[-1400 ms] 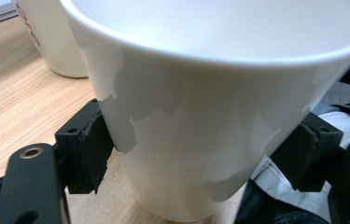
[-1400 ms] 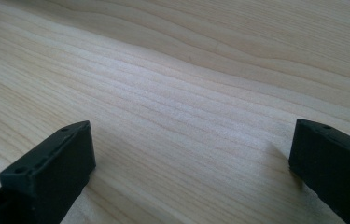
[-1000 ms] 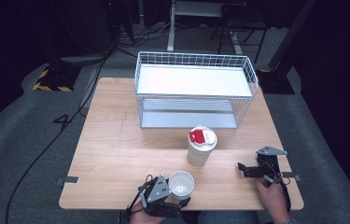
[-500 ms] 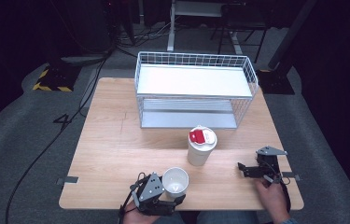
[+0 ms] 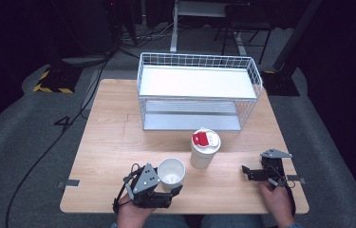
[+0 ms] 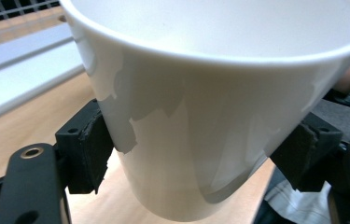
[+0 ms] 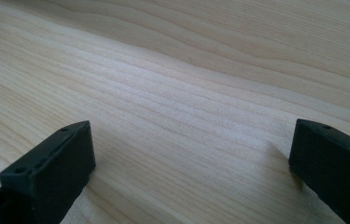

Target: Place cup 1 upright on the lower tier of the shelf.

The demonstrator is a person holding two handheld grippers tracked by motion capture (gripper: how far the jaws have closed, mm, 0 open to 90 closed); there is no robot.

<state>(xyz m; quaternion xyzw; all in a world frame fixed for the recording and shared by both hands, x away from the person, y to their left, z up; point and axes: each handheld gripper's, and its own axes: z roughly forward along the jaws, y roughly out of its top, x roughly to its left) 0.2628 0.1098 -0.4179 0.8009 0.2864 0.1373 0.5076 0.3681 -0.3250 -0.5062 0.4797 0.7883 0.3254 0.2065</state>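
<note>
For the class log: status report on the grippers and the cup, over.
Left gripper shut on open cup, tilted. Right gripper open, empty, low over the table. Lidded cup close beside, rack beyond.

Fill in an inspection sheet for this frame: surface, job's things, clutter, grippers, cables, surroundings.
Surface: light wooden table, bare around the items.
Job's things: open white paper cup, clamped between the left gripper's pads near the front edge; its lower part hangs above the wood in the left gripper view.
Clutter: lidded white cup with red label standing upright; white wire two-tier rack at the back.
Grippers: left gripper shut on the open cup; right gripper open, jaws wide over bare wood.
Cables: black cable on the floor left of the table.
Surroundings: grey carpet, dark room, yellow-black striped base.
</note>
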